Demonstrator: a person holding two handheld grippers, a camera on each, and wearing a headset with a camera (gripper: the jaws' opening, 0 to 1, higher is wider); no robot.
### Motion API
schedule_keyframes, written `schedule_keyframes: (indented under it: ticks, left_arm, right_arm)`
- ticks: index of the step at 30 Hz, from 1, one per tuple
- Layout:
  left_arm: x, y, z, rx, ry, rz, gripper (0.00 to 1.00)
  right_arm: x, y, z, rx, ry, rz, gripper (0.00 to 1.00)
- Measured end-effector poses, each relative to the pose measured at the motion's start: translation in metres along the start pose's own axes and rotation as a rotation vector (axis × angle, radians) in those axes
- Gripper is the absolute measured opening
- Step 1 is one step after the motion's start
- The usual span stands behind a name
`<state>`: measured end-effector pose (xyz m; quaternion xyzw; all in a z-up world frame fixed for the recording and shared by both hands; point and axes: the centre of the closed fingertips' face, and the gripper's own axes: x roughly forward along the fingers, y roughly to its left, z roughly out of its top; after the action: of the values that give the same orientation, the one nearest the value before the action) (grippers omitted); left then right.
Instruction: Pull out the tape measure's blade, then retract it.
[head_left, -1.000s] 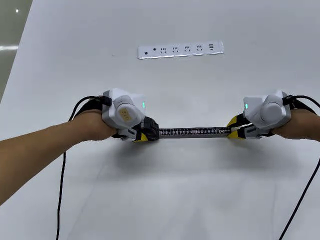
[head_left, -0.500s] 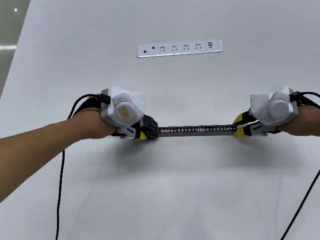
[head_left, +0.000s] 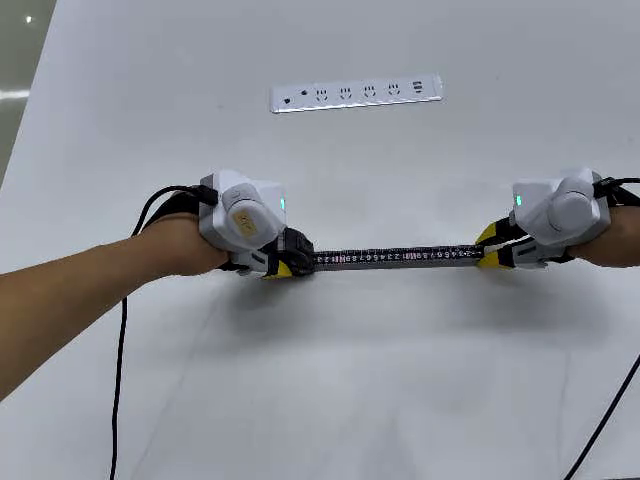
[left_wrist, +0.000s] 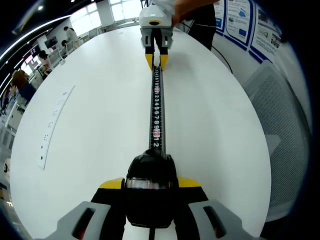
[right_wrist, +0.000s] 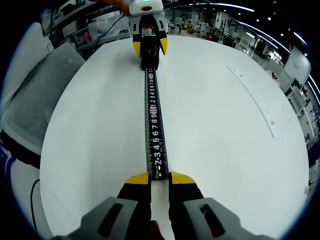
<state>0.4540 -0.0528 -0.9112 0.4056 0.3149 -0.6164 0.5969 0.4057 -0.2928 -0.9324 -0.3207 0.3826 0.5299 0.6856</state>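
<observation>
Stretching out: the blade (head_left: 400, 257) runs in a straight line from left to right, low over the white table (head_left: 330, 390), printed numbers facing up.
Left claw: the left gripper (head_left: 287, 262) is clamped on the black tape measure case (left_wrist: 150, 187), with a yellow tip pressed to each side of it.
Right claw: the right gripper (head_left: 489, 250) is pinched almost fully closed on the blade's free end, out at the right.
Tape's place: it spans the gap between the two grippers, case at the left and tip at the right. Whether the blade touches the table, I cannot tell.
Far side: a white power strip (head_left: 355, 93) lies well apart from the action.
Done so far: a good run of blade is out of the case, so the pull looks mostly or fully made.
Left to do: the whole retraction. By my reading, the right claw must bring the tip back toward the case, or let it go, while the left one holds firm.
Watch for: a freed tip could whip back fast.
</observation>
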Motion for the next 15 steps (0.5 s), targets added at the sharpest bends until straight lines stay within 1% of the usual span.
schedule_keyframes:
  ticks: [7,9,15]
  left_arm:
    - [0.0012,-0.0001,0.0001,0.005,-0.001,0.003,0.34]
    - [0.001,0.0,0.0004,0.0,-0.007,0.003,0.34]
    - [0.0012,0.0005,0.0006,-0.003,-0.012,0.001,0.35]
  right_arm:
    - [0.0001,0.0014,0.0009,-0.004,0.009,-0.002,0.12]
    - [0.0003,0.0017,0.0015,-0.001,0.01,-0.004,0.12]
    - [0.001,0.0022,0.0028,-0.029,0.028,-0.004,0.13]
